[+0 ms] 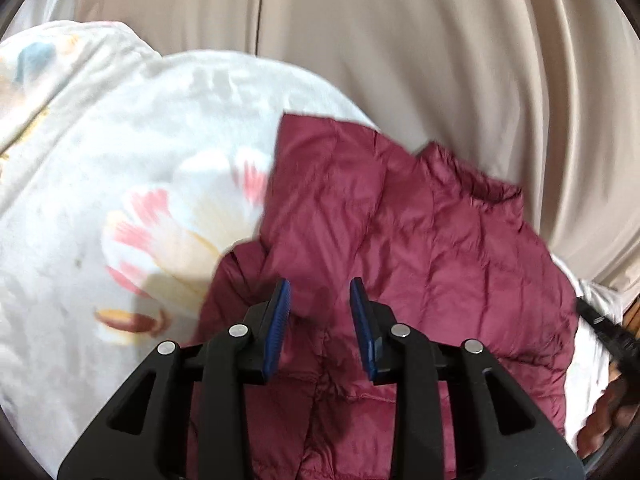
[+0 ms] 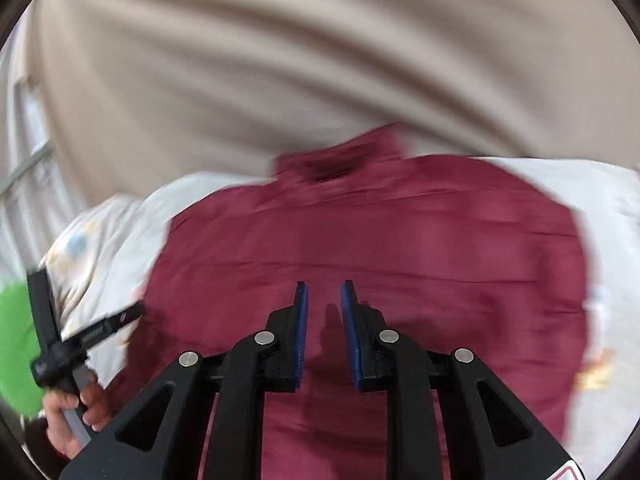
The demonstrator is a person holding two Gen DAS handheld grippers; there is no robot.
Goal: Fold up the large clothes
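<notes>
**Now the red jacket lies partly folded, and nobody is holding it**

Right now the red puffy jacket is lying on a bed with a flowery blanket. Behind the bed hangs a tan curtain.

The left gripper hangs just above the jacket. Its two blue pads have a gap between them, and there is nothing in the gap. You can see red cloth through it, but the pads do not pinch it. The right gripper is the same. Its jaws stand a little apart and they hold nothing. It looks down at the middle of the jacket. A hand at the left edge of the right view holds the handle of the other tool.

How far along is the job? In the left view a flap of the jacket lies over the rest, with a straight edge by the blanket. So I think at least one fold is made. In the right view the jacket looks like a wide, flat shape with the collar at the far end. It is still quite big. I think it needs one more fold or two to be a neat small bundle. The pictures are blurry, so I cannot count the folds for sure.
</notes>
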